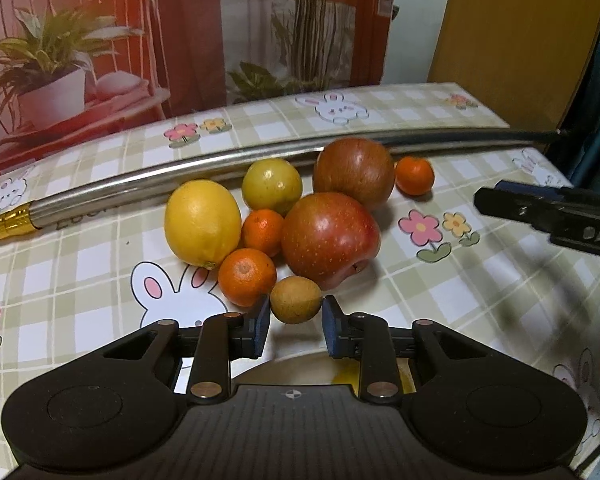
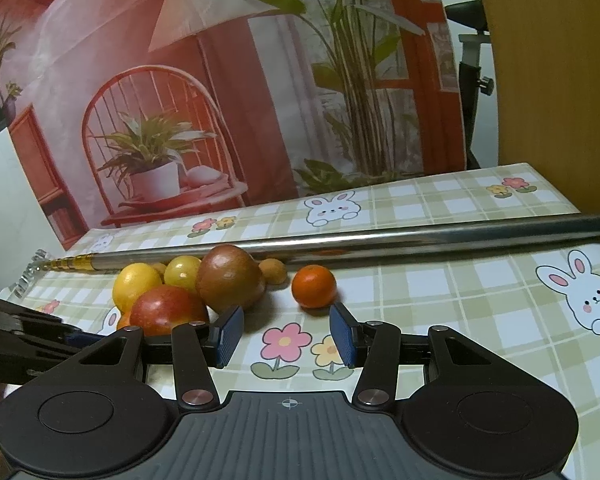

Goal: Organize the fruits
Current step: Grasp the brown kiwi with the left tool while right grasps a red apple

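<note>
A heap of fruit lies on the checked tablecloth (image 1: 480, 280): a lemon (image 1: 202, 224), a yellow-green fruit (image 1: 272, 186), two apples (image 1: 330, 238) (image 1: 354, 172) and three mandarins (image 1: 247, 276) (image 1: 262, 232) (image 1: 415, 175). At the heap's near edge is a small brown round fruit (image 1: 296, 299). My left gripper (image 1: 296, 314) is shut on it, a pad against each side. My right gripper (image 2: 286, 328) stands open over a printed flower, nothing between its fingers. The lone mandarin (image 2: 314, 286) lies just beyond it, and a second small brown fruit (image 2: 274, 271) by the pole.
A long metal pole (image 1: 220, 164) with a gold end lies across the table behind the fruit. A pale plate (image 1: 300, 368) shows under my left gripper. A printed backdrop hangs behind the table. The right gripper's black body (image 1: 548, 216) sits right of the heap.
</note>
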Demonstrator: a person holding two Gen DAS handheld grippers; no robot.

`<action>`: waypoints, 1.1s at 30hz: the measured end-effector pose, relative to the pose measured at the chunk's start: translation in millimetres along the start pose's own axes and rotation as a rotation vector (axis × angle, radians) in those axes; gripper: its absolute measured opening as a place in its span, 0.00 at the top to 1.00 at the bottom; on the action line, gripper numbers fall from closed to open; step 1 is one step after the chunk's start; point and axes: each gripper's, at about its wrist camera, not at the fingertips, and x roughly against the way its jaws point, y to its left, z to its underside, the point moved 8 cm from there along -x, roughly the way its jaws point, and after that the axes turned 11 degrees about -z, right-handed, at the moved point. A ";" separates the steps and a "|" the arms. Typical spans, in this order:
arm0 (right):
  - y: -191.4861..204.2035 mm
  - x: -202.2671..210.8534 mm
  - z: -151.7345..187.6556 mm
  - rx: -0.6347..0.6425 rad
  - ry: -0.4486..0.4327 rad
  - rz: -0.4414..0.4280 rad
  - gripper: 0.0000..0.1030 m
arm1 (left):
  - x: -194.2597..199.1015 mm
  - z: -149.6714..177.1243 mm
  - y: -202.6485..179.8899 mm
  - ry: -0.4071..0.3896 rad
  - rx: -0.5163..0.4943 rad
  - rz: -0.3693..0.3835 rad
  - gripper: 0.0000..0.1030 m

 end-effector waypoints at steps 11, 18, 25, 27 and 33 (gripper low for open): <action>-18.7 -11.9 -3.7 -0.031 -0.026 0.011 0.56 | 28.8 -1.5 21.7 -0.075 0.121 -0.021 0.71; -3.6 -40.4 -24.9 0.014 -0.012 -0.042 0.55 | 40.6 -0.8 44.5 -0.100 0.176 -0.061 0.71; 13.2 -78.7 -44.4 0.022 0.038 -0.068 0.50 | 49.5 6.0 61.0 -0.109 0.214 -0.078 0.71; 16.4 -88.2 -44.3 0.004 0.062 -0.080 0.50 | 51.1 7.7 63.9 -0.112 0.217 -0.081 0.71; 16.8 -105.5 -41.2 -0.134 0.096 -0.103 0.46 | 51.9 9.9 66.9 -0.113 0.239 -0.069 0.71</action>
